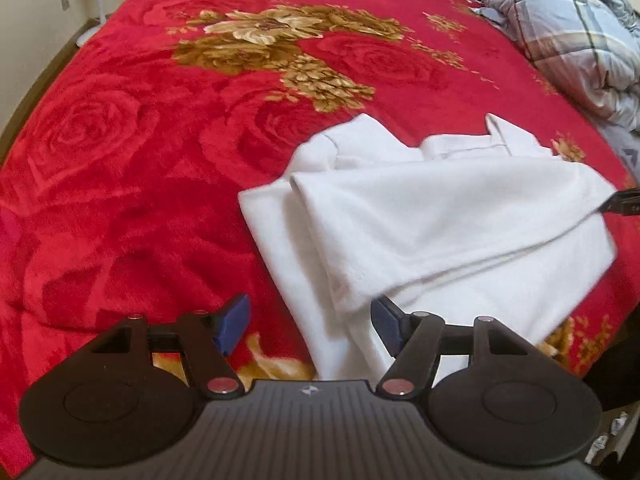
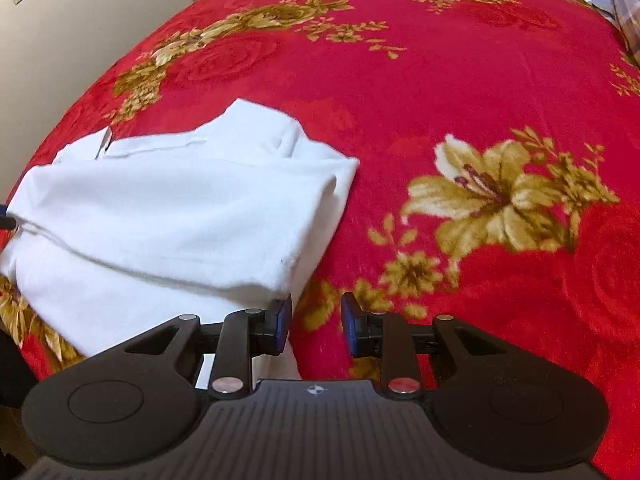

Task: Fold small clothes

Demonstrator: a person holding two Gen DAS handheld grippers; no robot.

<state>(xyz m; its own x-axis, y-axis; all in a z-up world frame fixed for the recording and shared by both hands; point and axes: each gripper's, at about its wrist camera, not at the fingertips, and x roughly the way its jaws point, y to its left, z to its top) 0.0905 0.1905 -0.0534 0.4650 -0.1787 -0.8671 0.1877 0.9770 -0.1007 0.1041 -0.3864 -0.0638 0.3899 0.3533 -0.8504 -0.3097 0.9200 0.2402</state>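
Red blanket with golden flowers covers the whole bed in front of you, and a crumpled plaid quilt lies at the far right corner in the left wrist view. On the blanket lies the white garment, partly folded: one layer is turned over the lower part, and its collar shows at the far edge. Your left claw is released, its blue pads stand wide apart, and only the near edge of the garment lies between them; the pads do not press it. Your right claw is also released, its jaws narrower, with only blanket between them. Its left pad is just beside the near corner of the garment. A cream wall stands behind the bed.
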